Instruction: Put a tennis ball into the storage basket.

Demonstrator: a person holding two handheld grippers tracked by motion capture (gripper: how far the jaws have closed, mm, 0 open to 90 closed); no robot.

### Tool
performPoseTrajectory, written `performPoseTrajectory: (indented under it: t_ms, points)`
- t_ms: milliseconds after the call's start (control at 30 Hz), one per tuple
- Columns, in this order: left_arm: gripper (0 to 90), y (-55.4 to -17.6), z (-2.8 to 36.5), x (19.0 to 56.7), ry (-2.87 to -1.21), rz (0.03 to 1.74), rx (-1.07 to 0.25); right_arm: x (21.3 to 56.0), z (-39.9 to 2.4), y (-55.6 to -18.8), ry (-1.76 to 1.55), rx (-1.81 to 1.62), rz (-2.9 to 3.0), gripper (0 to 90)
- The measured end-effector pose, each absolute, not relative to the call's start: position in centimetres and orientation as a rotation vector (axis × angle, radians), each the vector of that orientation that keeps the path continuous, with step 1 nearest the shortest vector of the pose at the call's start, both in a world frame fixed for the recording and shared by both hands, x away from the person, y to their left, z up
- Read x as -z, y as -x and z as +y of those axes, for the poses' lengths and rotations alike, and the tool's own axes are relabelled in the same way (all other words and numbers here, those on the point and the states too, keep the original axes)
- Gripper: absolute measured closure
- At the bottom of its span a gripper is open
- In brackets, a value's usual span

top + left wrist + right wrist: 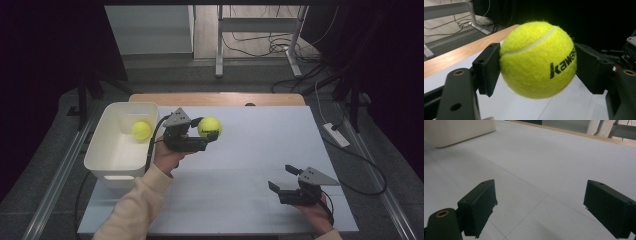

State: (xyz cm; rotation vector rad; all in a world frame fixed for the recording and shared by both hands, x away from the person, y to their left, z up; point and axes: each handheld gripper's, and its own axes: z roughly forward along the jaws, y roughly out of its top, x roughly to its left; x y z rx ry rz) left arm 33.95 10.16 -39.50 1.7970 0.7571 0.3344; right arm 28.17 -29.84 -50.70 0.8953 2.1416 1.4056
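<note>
High view: the left gripper [204, 131] pinches a yellow tennis ball [209, 127] just above the white table [260, 150], a little to the right of the white bin [102, 155], where a second tennis ball [141, 130] already lies. In the left gripper view the ball [537, 60] sits squarely between the two black pads, each pressing a side near the widest part, and it seems lifted clear of the table. The right gripper [282, 177] rests near the table's front right, spread wide and holding nothing.

The step in hand looks like carrying the held ball over to the bin. To do it well, keep the squeeze steady, since a felt ball can roll out of flat pads. Raise it enough to clear the bin's near wall, bring it over the open floor beside the other ball, lower it inside, then open. Dropping from high up risks a bounce out.
</note>
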Motion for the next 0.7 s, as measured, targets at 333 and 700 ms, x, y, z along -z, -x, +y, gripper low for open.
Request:
performPoseTrajectory:
  t_ms: [333, 700]
  points:
    - [26.4, -33.7, 11.0, 39.1, -1.784, 0.772, -0.356, 50.7, -29.8, -28.1, -0.895, -1.402, 2.140, 11.0]
    - [26.4, -33.2, 12.3, 38.2, -1.762, 0.802, -0.393, 50.6, -29.8, -28.1, -0.886, -1.406, 2.139, 10.9]
